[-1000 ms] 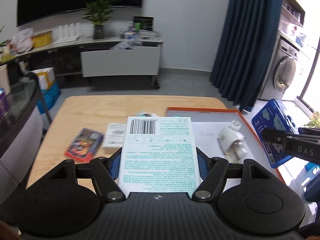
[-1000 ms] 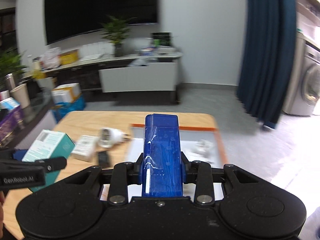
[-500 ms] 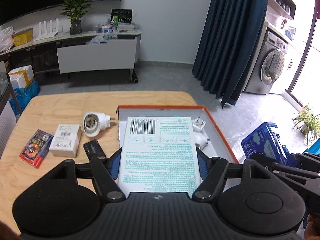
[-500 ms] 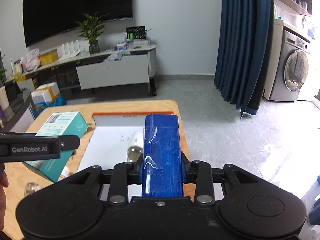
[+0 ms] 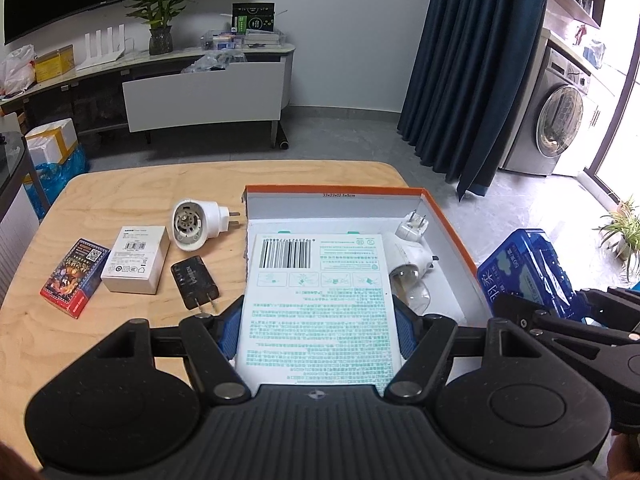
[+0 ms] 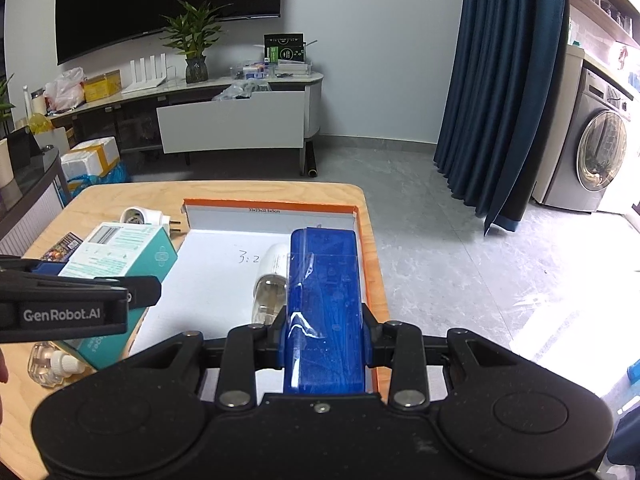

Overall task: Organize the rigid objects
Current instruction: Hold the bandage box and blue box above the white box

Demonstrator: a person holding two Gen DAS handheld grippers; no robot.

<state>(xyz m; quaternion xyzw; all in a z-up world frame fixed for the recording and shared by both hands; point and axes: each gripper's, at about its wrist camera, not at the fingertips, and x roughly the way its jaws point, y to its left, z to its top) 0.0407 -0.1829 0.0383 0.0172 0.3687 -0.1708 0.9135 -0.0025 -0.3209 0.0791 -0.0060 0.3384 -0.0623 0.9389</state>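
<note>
Two boxes arrive over the open orange-rimmed storage box [image 5: 448, 224] at once: the left tool [image 5: 316, 320] is clamped on a white-and-teal carton [image 5: 318, 304], held above the box's near left part, while the right tool [image 6: 325, 332] pinches a blue film-wrapped pack [image 6: 324, 300] above its right edge. Both loads appear to hang clear of the box floor, though the carton hides what lies beneath it. The step in hand is placing; next, each load must come down onto bare floor, clear of the white plug-in devices [image 5: 408, 256] lying in the right half, before the jaws part. Farther left on the wooden counter [image 5: 120, 184], a black charger [image 5: 195, 280], a small white box [image 5: 136, 258], a colourful card pack [image 5: 74, 276] and another white plug-in unit [image 5: 196, 228] await sorting.
</note>
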